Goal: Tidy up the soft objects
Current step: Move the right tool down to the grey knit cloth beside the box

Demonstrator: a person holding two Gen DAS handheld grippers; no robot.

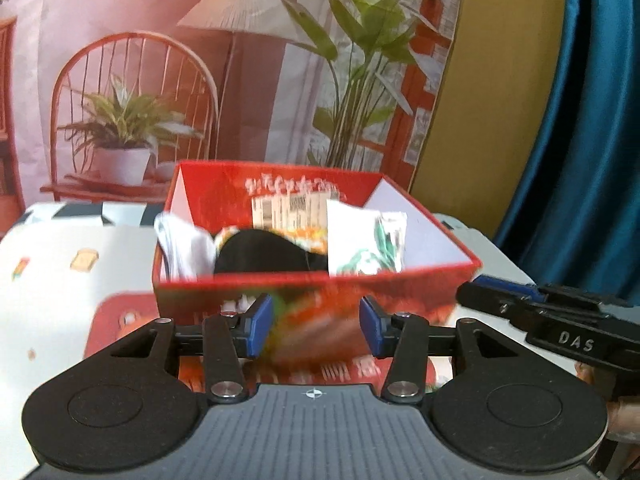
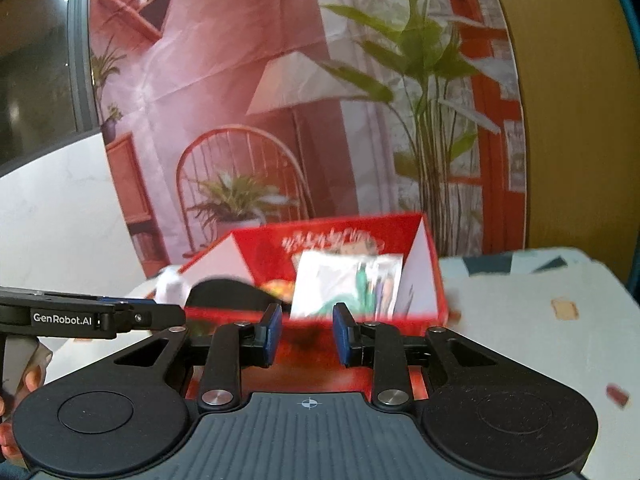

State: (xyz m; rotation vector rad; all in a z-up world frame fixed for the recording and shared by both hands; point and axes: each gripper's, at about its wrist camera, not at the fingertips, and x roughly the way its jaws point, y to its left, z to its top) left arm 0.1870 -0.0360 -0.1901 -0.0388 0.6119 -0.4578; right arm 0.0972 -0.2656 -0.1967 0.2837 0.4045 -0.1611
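Note:
An open red box (image 1: 400, 304) stands on the table straight ahead in both wrist views. Inside it lie a white cloth (image 1: 184, 248) at the left, a black soft item (image 1: 260, 254) in the middle and a white packet with green print (image 1: 360, 240) at the right. My left gripper (image 1: 316, 326) is open just short of the box's front wall, with nothing between its blue pads. My right gripper (image 2: 307, 336) is open with a narrower gap, in front of the same box (image 2: 420, 280) and also holding nothing. Each gripper shows from the side in the other's view.
The box sits on a red printed mat (image 1: 120, 320) over a pale tablecloth (image 2: 520, 320) with small prints. A backdrop poster (image 1: 160, 80) of a chair, lamp and plants hangs behind, with a blue curtain (image 1: 592, 120) at the right. A person's hand (image 2: 28, 380) grips the left tool.

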